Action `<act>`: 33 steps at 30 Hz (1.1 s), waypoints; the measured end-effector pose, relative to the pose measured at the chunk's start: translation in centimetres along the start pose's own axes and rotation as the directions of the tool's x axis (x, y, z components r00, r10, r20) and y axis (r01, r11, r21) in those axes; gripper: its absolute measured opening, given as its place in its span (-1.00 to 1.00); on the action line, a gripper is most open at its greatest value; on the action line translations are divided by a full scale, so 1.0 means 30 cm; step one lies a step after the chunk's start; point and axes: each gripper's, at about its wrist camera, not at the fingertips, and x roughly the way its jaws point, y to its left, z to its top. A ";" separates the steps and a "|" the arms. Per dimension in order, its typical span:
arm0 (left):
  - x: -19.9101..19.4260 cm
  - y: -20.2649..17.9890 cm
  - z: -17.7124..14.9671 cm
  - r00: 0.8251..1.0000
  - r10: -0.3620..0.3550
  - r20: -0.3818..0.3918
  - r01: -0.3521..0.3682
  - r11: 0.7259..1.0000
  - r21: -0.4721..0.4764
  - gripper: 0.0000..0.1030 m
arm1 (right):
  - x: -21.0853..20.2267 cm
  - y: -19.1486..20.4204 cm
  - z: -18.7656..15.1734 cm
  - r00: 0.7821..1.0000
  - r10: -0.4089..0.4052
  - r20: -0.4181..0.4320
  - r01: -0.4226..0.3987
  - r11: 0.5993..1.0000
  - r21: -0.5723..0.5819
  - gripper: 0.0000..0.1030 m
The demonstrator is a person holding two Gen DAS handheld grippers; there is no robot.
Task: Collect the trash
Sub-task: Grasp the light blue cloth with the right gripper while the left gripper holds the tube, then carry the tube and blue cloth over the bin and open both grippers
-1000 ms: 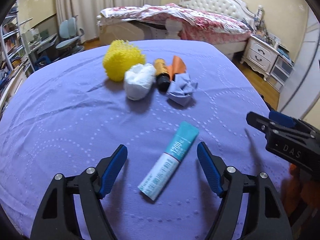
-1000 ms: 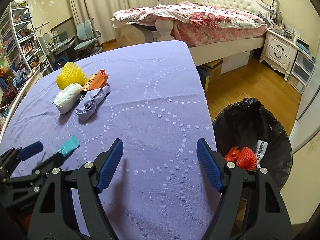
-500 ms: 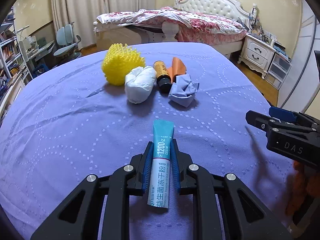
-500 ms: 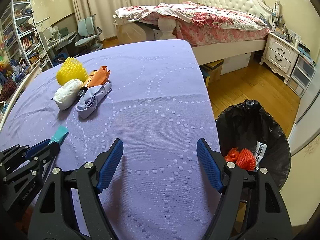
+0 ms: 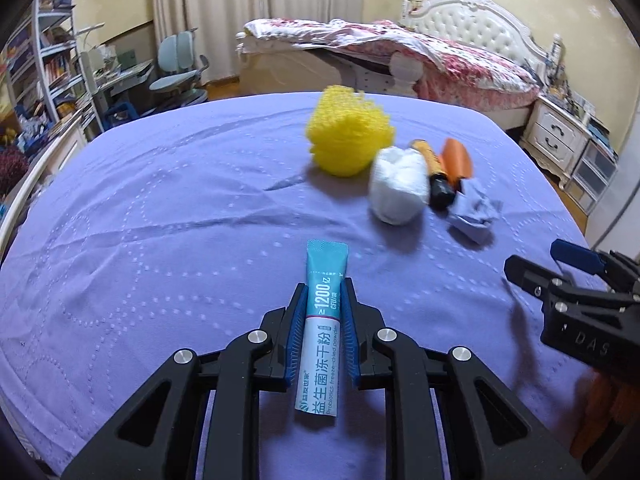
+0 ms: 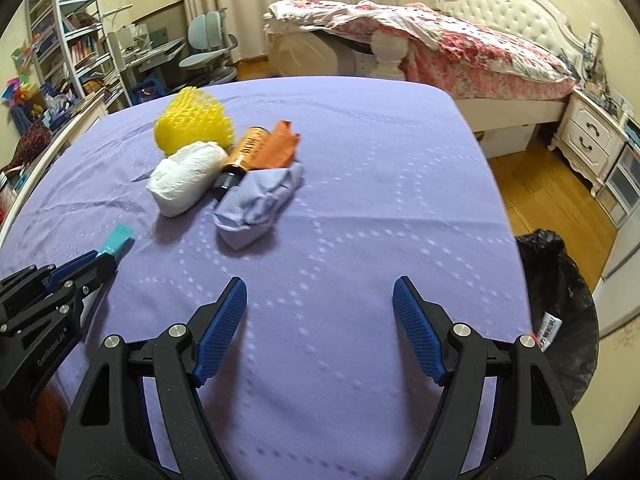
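My left gripper (image 5: 322, 292) is shut on a teal and white powder sachet (image 5: 321, 328), whose top sticks out past the fingertips over the purple tablecloth (image 5: 160, 240). Further back lie a yellow foam net (image 5: 349, 131), a white paper wad (image 5: 398, 191), an orange tube with a black cap (image 5: 434, 172), an orange wrapper (image 5: 456, 158) and a crumpled bluish paper (image 5: 474, 216). My right gripper (image 6: 320, 296) stands open over bare cloth, nothing between its fingers. In the right wrist view the left gripper (image 6: 100, 260) shows at the left edge with the sachet tip (image 6: 119, 239).
A bin lined with a black bag (image 6: 560, 280) stands on the wooden floor right of the table, with a white wrapper (image 6: 550, 328) inside. A bed (image 6: 460, 44), a nightstand (image 6: 592, 136) and a desk with chairs (image 6: 204, 56) lie behind the table.
My left gripper closed on the sachet, which turned to lie along the fingers, then shifted left so the trash pile sits more to the right. The right gripper stayed open and swung left.
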 end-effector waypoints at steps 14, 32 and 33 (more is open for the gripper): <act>0.030 0.104 0.037 1.000 0.010 -0.004 -0.010 0.997 -0.076 -0.61 | 0.110 0.112 0.123 1.000 -0.023 -0.003 0.023 1.000 0.001 0.35; -0.020 0.071 0.005 0.999 -0.040 0.013 0.041 0.997 -0.070 -0.61 | 0.001 0.014 0.017 1.000 0.004 0.014 -0.004 1.000 0.026 -0.21; -0.027 0.060 0.001 0.999 -0.045 0.015 0.046 0.997 -0.065 -0.61 | -0.004 0.011 0.012 1.000 0.004 0.016 -0.005 1.000 0.028 -0.21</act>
